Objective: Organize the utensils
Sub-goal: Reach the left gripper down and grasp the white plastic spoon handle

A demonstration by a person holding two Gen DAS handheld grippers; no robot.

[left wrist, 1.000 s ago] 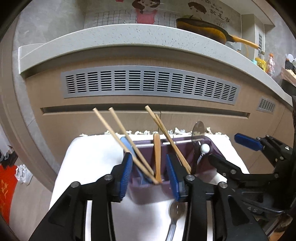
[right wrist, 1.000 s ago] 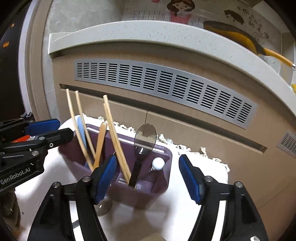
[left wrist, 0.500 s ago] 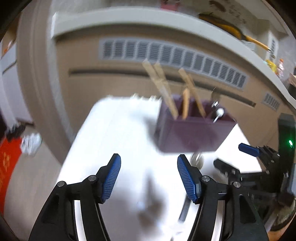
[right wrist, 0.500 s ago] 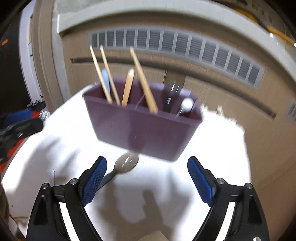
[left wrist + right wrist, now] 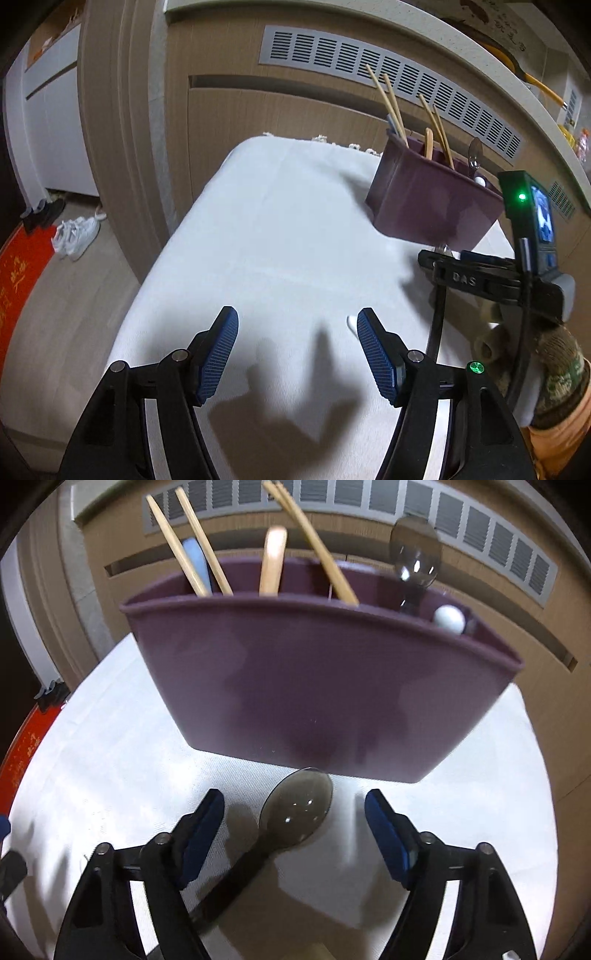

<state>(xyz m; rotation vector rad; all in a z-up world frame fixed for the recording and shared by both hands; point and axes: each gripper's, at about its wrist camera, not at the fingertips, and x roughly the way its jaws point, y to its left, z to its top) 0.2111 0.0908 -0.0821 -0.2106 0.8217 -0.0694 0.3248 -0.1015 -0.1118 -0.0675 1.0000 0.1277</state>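
A purple utensil holder (image 5: 314, 686) stands on the white cloth (image 5: 110, 775). It holds chopsticks (image 5: 192, 542), a wooden spoon (image 5: 273, 561), a blue utensil (image 5: 195, 557), an upright metal spoon (image 5: 413, 554) and a white-knobbed piece (image 5: 448, 618). A loose metal spoon (image 5: 295, 808) lies on the cloth in front of it. Its bowl sits between the jaws of my right gripper (image 5: 295, 801), which are closing without touching it. My left gripper (image 5: 295, 325) hovers over bare cloth (image 5: 277, 240), left of the holder (image 5: 424, 206), with nothing between its opening jaws.
A wooden cabinet front with a grey vent grille (image 5: 369, 70) rises right behind the table. The right-hand tool's black frame (image 5: 476, 280) and a gloved hand (image 5: 554, 354) fill the right of the left wrist view. White shoes (image 5: 74, 236) and a red mat (image 5: 18, 280) lie on the floor to the left.
My left gripper drew back from the holder, swung left and opened wider. My right gripper sank toward the cloth, so the loose spoon's bowl now lies between its jaws.
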